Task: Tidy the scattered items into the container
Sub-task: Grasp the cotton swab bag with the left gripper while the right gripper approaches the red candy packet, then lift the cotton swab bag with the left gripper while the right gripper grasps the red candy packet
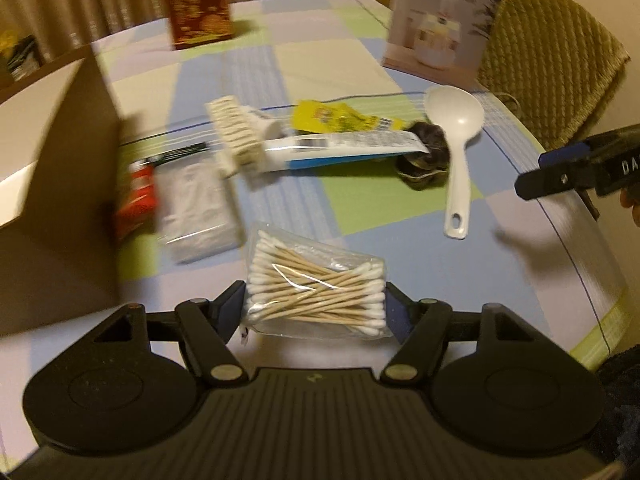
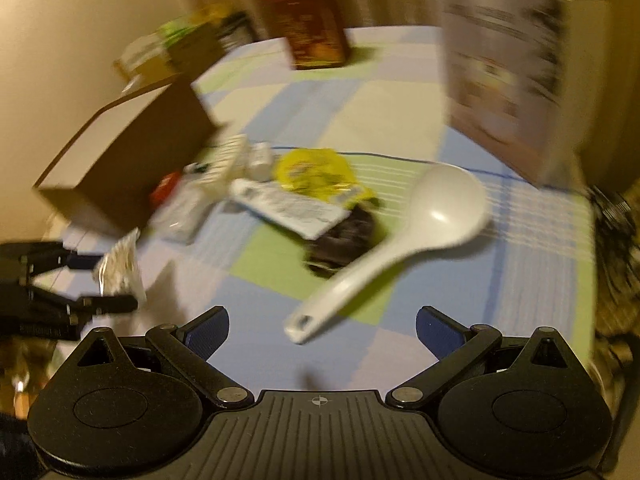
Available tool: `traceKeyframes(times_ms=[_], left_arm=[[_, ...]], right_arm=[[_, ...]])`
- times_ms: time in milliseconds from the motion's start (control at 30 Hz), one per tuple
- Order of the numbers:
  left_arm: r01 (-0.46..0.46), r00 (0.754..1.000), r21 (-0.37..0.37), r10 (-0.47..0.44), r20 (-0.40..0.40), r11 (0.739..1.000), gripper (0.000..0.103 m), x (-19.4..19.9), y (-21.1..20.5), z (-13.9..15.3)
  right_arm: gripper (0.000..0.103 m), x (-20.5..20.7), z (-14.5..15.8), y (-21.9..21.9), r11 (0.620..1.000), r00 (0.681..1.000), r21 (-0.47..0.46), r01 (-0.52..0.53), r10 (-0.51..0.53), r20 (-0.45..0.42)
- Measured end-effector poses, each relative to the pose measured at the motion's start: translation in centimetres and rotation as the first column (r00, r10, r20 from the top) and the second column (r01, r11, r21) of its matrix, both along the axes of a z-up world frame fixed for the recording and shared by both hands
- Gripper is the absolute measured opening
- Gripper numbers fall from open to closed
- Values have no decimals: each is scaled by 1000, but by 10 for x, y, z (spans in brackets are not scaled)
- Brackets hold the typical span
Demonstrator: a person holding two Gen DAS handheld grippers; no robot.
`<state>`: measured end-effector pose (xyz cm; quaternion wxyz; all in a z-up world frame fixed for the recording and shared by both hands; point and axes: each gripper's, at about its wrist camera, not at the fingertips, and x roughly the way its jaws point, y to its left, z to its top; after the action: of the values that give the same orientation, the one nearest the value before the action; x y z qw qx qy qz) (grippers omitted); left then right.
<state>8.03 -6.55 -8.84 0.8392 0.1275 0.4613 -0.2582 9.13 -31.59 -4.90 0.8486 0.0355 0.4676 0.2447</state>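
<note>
While left gripper (image 1: 316, 304) clamps cotton swab bag (image 1: 316, 292), cardboard box (image 1: 60, 184) beside.

the left gripper (image 1: 316, 304) clamped a clear bag of cotton swabs (image 1: 316, 288) above the checked tablecloth (image 1: 420, 264); a white spoon (image 1: 460, 148), toothpaste tube (image 1: 340, 152) and brown box (image 1: 60, 184) lay beyond.

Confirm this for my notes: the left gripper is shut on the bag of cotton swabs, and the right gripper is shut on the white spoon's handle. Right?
Not quite. The left gripper is shut on the bag of cotton swabs, but the right gripper is open; the white spoon lies on the table ahead of it, ungripped, as the right wrist view shows.
</note>
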Motion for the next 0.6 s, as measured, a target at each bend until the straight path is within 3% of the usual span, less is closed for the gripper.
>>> traceKeyframes(times_ms=[133,267,400,600], left_arm=[[-85,996,5,85,18,996,67,-4,33,13],[-182,982,13,182,42,983,67,-5,72,25],[-294,954,20,292,68,956,67,-1,114,36],[-426,902,22,423,90,904,67,10,178,48]], right_arm=[[103,1,2,30,990,989,-16,-140,141,45],[103,8,3,63,959,955,-43,-279,282,94],[103,22,8,94,915,904,-69,-397,403,141],[103,51,12,142,826,802,-126,-549,563,201]])
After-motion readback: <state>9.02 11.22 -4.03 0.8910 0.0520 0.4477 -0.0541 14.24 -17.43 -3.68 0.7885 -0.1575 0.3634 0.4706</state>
